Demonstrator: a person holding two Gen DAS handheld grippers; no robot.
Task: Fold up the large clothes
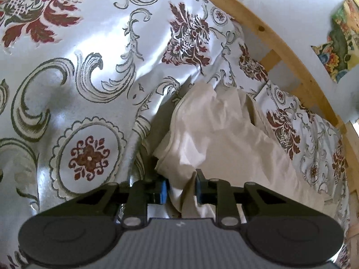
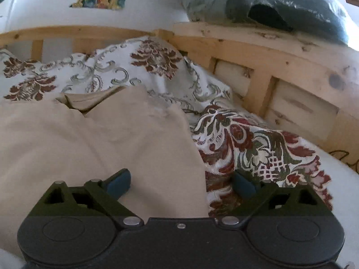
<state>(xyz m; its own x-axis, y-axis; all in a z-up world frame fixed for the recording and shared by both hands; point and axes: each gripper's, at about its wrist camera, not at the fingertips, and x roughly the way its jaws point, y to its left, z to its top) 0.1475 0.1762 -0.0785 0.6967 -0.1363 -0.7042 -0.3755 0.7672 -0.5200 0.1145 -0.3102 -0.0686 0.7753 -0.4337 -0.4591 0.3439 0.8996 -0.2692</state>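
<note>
L gripper [image 1: 182, 189] pinching cream cloth [image 1: 215, 132] — bedspread [image 1: 67, 78] beneath.

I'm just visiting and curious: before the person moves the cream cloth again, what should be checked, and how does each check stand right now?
1. Left gripper has hold of the cream cloth: ok, a bunch of cloth sits between its nearly closed fingers.
2. Right gripper has hold of the cloth: not ok, it is wide open over the cloth edge.
3. Cloth lies flat: not ok, it is wrinkled and bunched.
4. Cloth is free of the flowered bedspread: cannot tell.
5. Wooden bed frame is away from the grippers: ok.
</note>
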